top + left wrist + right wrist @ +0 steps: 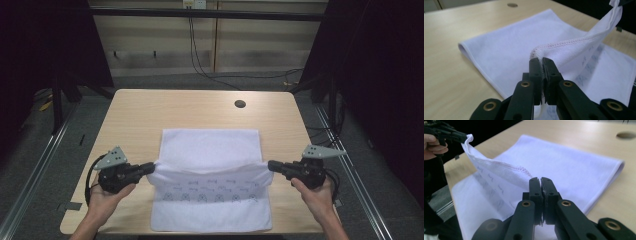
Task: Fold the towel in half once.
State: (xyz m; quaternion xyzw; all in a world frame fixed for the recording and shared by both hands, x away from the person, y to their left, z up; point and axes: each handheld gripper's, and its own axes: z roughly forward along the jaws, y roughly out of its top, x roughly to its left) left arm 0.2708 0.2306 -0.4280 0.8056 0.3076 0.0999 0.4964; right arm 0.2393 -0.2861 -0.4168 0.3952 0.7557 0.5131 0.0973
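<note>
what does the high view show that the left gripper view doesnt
High view alone: the person's two hands, the left hand among them, the floor around the table, and the cloth's printed row running across its near half.

Left gripper view alone: the left gripper seen close, jaws shut on the stitched hem of the cloth, and the rounded fold along its far edge.

Both: the wooden table, the round hole in it, the white cloth, and the right gripper holding up the opposite corner.

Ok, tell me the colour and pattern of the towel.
White towel with rows of small grey-blue printed marks; clearest in the high view.
</note>
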